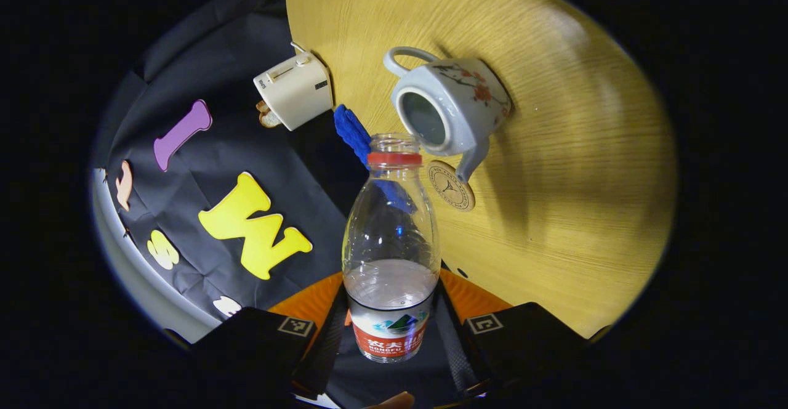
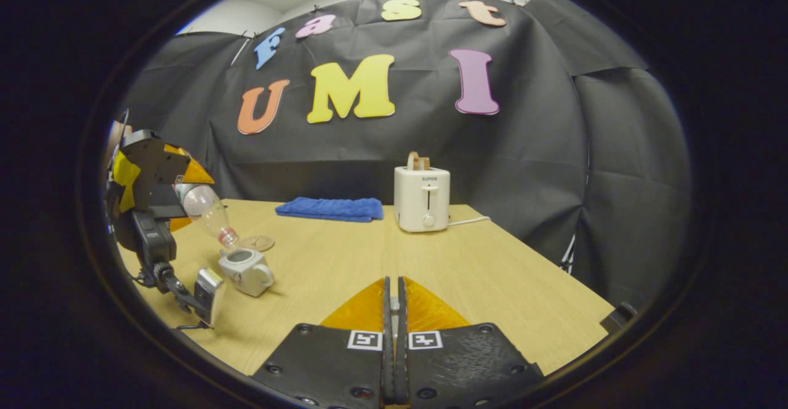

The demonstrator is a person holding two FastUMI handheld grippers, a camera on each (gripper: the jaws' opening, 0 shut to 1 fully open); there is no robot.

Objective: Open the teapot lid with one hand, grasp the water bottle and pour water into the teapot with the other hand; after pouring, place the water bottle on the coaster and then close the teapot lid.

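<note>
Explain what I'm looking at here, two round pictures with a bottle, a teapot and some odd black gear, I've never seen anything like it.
No robot here: a person holds a pair of tongs in each hand, and each carries a fisheye camera looking along its fingers.

The left gripper view comes from the left tongs, shut on a water bottle that is uncapped and tipped toward the open teapot. A round coaster lies beside the spout.

The right gripper view comes from the right tongs, shut with nothing visible between them. It looks across the wooden table at a toaster and a folded blue cloth.

I cannot see the teapot's lid.
</note>
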